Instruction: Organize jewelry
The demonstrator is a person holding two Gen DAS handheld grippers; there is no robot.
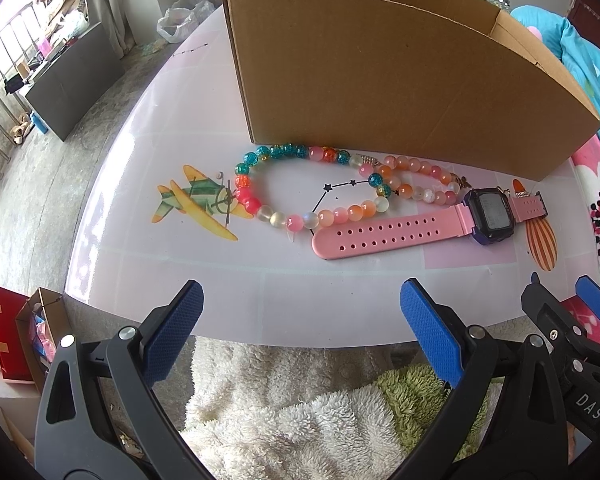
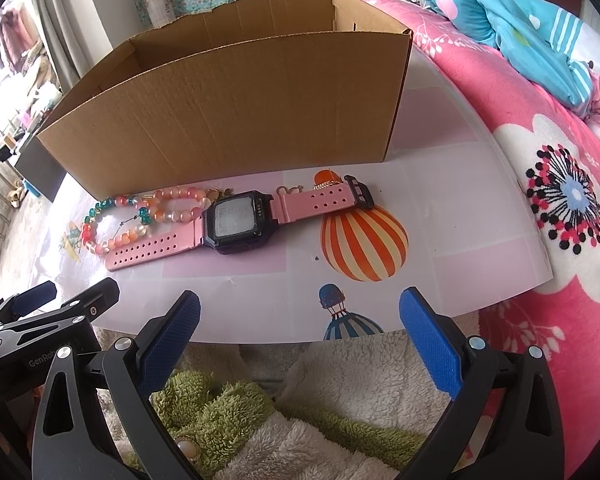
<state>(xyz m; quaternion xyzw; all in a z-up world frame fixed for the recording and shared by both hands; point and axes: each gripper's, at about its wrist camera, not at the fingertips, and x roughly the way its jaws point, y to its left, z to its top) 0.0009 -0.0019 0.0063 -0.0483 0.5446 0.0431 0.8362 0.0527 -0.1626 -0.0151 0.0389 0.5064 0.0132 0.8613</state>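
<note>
A pink watch [image 1: 404, 230] with a dark square face lies on the white table [image 1: 260, 280], in front of an open cardboard box [image 1: 380, 80]. A beaded bracelet [image 1: 260, 200] in teal, orange and pink lies left of it, and a second peach bead strand [image 1: 424, 172] touches the watch. The watch [image 2: 236, 222], the beads [image 2: 140, 212] and the box [image 2: 228, 108] also show in the right wrist view. My left gripper [image 1: 300, 300] is open and empty at the table's near edge. My right gripper [image 2: 300, 308] is open and empty beside it, to its right.
The table top carries printed pictures: a plane [image 1: 196, 200] and a striped balloon [image 2: 360, 240]. A pink flowered blanket [image 2: 540, 200] lies right of the table. Fluffy white and green fabric [image 1: 300, 408] lies below the grippers. Bags [image 1: 16, 336] stand on the floor at left.
</note>
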